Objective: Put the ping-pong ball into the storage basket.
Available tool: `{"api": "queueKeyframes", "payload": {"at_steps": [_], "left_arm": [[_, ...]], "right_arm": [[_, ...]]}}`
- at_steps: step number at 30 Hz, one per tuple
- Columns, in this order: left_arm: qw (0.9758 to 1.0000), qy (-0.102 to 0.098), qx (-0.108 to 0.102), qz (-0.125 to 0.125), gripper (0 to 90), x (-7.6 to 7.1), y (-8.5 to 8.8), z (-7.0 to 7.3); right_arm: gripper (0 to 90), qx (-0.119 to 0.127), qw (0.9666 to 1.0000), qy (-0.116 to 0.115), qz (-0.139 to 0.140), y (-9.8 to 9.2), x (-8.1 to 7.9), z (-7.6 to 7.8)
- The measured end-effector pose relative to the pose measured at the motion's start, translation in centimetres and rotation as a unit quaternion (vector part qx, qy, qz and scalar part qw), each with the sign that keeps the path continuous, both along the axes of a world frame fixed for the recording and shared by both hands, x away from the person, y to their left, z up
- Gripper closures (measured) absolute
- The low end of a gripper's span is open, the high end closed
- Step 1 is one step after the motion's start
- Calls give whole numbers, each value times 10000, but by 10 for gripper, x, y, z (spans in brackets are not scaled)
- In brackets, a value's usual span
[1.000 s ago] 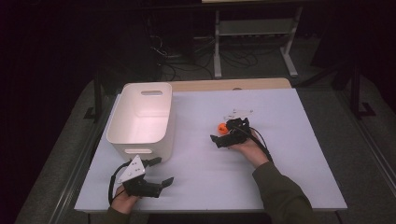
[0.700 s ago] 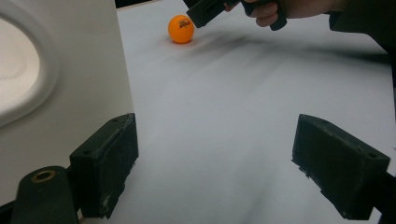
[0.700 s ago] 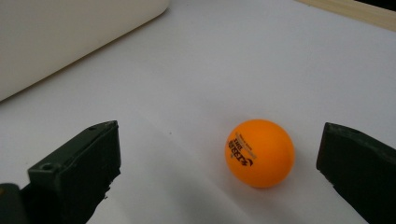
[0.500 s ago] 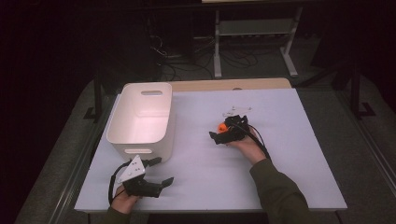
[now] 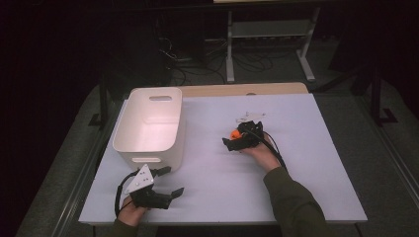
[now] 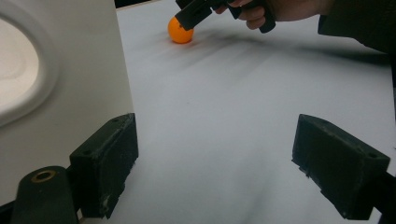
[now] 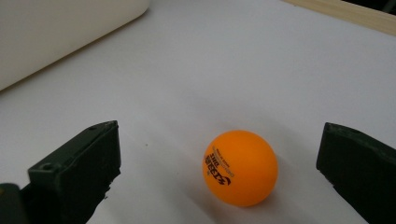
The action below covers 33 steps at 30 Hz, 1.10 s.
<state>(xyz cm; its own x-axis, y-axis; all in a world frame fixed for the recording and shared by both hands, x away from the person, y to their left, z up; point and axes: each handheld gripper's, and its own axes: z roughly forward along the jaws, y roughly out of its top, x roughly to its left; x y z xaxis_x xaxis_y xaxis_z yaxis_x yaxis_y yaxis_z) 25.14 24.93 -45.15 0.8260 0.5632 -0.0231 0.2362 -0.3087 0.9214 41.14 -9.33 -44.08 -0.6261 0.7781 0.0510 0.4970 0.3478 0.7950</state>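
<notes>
An orange ping-pong ball (image 7: 240,168) with black print rests on the white table (image 5: 296,163). My right gripper (image 7: 219,172) is open, and the ball lies between its two jaws without touching either. From above, the ball (image 5: 235,134) shows at the left tip of the right gripper (image 5: 232,138). In the left gripper view the ball (image 6: 180,31) sits far off under the right gripper (image 6: 196,14). My left gripper (image 5: 167,180) is open and holds nothing near the table's front left, just in front of the white bin (image 5: 148,123).
The white bin (image 6: 60,84) with a handle slot stands at the table's left, close beside my left jaw. A wooden strip (image 5: 242,89) runs along the table's far edge. A metal rack (image 5: 269,29) and cables lie on the dark floor beyond.
The right gripper has slid slightly left and nearer, so its jaws now flank the ball. The left gripper has not moved.
</notes>
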Motion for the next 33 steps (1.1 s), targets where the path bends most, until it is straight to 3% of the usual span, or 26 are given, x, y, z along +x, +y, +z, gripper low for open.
{"api": "queueKeyframes", "payload": {"at_steps": [28,33], "left_arm": [[10000,-5,6,-3,142,0,0,0],[10000,-6,10,-2,142,0,-1,0]], "right_arm": [[0,-108,9996,225,-118,-3,6,-12],[36,-119,9996,224,-120,-2,5,-11]]}}
